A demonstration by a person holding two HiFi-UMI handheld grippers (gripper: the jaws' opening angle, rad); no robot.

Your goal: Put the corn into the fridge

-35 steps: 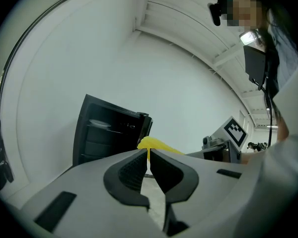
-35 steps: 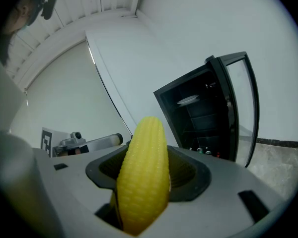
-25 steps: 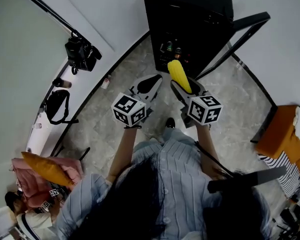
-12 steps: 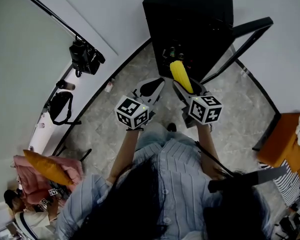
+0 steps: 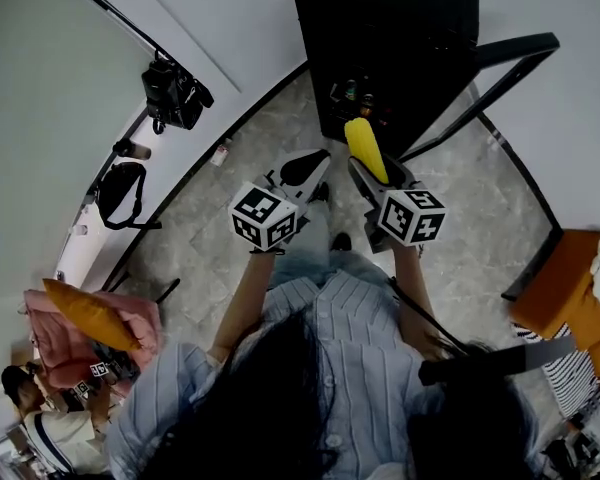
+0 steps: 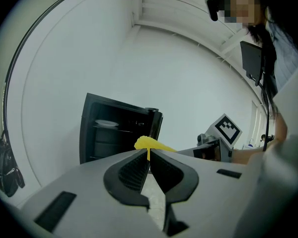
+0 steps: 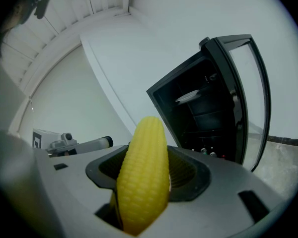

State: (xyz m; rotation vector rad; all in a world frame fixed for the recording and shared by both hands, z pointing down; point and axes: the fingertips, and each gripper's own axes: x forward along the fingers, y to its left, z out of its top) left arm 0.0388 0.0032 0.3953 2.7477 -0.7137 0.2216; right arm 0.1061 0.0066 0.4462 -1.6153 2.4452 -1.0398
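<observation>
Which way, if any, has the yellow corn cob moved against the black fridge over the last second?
No: in the head view the yellow corn cob, held in the right claw, keeps its tip over the lower edge of the black fridge.

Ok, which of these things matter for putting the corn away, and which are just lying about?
In the job:
- corn, clamped in the right gripper
- fridge, its door open

Lying about:
- camera
- bag
- cushion
- left gripper, shut on nothing
</observation>
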